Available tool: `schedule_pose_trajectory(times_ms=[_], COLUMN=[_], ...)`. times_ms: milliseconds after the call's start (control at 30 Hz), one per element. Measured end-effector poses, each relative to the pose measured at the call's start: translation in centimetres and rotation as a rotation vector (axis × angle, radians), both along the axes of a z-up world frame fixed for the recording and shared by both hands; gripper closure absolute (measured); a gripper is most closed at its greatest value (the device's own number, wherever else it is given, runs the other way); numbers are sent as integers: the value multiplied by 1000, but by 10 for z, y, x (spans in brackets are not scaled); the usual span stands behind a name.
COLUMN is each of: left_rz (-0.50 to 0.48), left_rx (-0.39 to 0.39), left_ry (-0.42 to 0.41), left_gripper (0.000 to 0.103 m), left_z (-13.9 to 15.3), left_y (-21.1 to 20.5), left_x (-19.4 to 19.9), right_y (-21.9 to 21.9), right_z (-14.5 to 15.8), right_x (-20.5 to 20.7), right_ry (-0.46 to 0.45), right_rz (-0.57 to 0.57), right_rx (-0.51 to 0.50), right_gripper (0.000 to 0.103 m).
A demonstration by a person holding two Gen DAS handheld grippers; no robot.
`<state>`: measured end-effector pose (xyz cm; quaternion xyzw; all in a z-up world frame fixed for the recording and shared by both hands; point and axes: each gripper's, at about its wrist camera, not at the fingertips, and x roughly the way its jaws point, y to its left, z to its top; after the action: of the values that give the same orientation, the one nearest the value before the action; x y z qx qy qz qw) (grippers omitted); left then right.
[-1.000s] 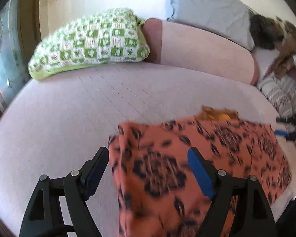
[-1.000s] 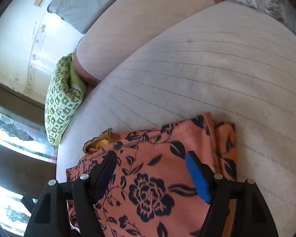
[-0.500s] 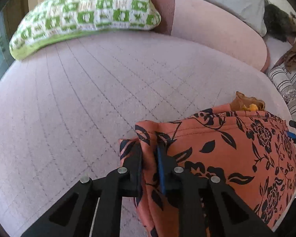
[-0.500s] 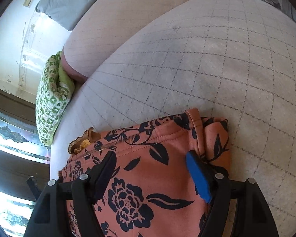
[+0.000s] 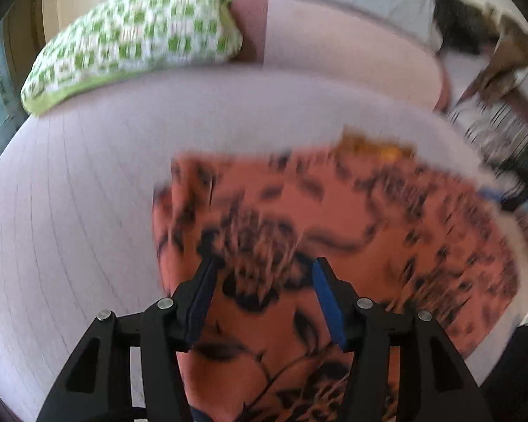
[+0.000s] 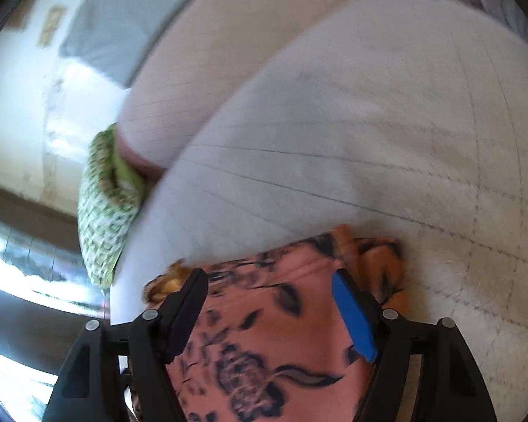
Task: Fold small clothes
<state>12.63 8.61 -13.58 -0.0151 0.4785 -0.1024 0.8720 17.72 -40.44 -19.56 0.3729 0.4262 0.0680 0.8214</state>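
One orange flowered garment [image 5: 334,246] lies flat on the quilted bed [image 5: 88,211], near its front edge, with one small yellow-brown cloth [image 5: 373,146] peeking out at its far side. One green checked pillow [image 5: 130,42] sits at the bed's far left corner. My left tool [image 5: 262,272] has just been opening; its jaws stand apart over the garment, pinching nothing. My right tool [image 6: 269,283] is spread wide above the garment [image 6: 281,334], gripping nothing.

Motion blur smears the floral garment [image 5: 334,218]; the frame's bottom edge cuts it off in both views.
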Motion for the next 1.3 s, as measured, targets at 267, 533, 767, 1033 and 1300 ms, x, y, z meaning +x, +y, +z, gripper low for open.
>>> schedule_pose_trajectory(times_ms=[267, 533, 767, 1033, 1300], left_rz=[-2, 92, 182, 202, 217], left_rx=[72, 51, 24, 68, 126], left_ry=[-37, -42, 3, 67, 112], left_gripper=[42, 33, 33, 31, 31], left_z=[12, 15, 24, 7, -3], left_y=[-9, 6, 19, 11, 11], left_x=[-10, -48, -60, -63, -63], right_y=[2, 46, 54, 60, 62], right_z=[6, 6, 24, -22, 6], right_x=[-16, -112, -132, -137, -139], right_ry=[33, 21, -32, 60, 4], right_rz=[-19, 36, 40, 18, 19], right_rx=[-32, 7, -34, -20, -75], right_gripper=[26, 24, 24, 23, 20])
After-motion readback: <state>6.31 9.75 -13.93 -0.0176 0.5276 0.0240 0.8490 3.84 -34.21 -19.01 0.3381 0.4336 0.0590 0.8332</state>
